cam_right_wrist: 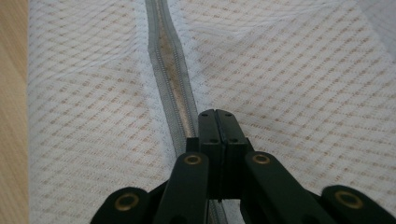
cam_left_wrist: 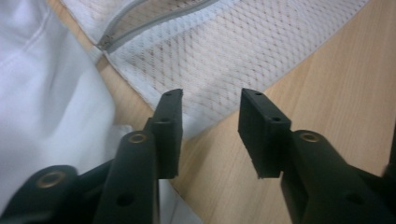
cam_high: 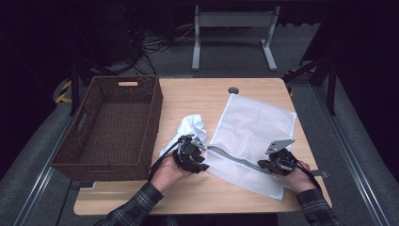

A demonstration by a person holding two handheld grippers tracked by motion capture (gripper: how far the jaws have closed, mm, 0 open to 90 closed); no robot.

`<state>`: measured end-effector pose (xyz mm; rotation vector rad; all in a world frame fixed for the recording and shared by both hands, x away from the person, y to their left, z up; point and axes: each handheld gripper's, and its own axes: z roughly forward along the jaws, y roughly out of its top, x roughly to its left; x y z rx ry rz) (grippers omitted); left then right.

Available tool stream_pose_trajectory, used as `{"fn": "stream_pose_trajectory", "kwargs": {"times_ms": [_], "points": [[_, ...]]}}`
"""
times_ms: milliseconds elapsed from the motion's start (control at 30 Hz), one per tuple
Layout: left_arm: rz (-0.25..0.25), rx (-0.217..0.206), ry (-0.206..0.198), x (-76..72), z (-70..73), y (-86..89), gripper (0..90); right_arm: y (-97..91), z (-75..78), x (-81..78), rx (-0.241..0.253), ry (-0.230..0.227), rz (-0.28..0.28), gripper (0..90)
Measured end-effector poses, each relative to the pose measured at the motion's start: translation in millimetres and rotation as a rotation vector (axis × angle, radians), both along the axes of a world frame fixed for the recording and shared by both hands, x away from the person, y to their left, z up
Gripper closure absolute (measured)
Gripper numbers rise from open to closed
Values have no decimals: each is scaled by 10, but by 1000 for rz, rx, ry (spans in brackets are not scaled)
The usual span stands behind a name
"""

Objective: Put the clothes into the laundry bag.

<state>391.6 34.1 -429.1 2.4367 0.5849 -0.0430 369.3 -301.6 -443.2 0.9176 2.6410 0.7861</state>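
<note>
Left gripper (cam_high: 201,157): jaws parted, nothing between the pads, which hang over bare wood just off a corner of the mesh bag (cam_high: 251,141). No contact with the bag visible in the left gripper view; the crumpled white cloth (cam_high: 190,128) lies just beside it on the left and partly under its body.

Right gripper (cam_high: 264,164): jaws clenched tight together at the near edge of the mesh bag, right beside the grey zipper (cam_right_wrist: 170,88). Whether a fold of mesh or the zipper pull is pinched between the pads cannot be told.

Left to right on the table (cam_high: 197,99):
- wicker basket (cam_high: 89,155), dark brown, rectangular, woven walls with handle slots, at the table's left edge.
- white cloth, soft, bunched, smooth weave with a stitched seam, between basket and bag.
- mesh bag, white, flat, roughly rectangular, open diamond-pattern netting with the wood showing through; zipper partly open along the near edge, running between the two grippers.
- small dark round fitting (cam_high: 233,90) in the tabletop beyond the bag.

Table: light wood grain, rounded corners.
</note>
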Motion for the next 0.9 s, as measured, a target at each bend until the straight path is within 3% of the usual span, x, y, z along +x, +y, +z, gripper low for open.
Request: {"fn": "stream_pose_trajectory", "kwargs": {"times_ms": [200, 367, 733, 900], "points": [[4, -5, -48, -85, 4, 78, 338, 109, 1, -29, -7, 6, 42, 900], [14, -8, -58, -130, -17, 136, 257, 185, 5, -53, -13, 12, 71, 900], [0, 1, -49, -130, -46, 123, 250, 394, 16, -145, -33, 35, 173, 900], [-1, -4, -53, -126, -61, 112, 250, 403, 30, -162, -32, 33, 181, 891]]}}
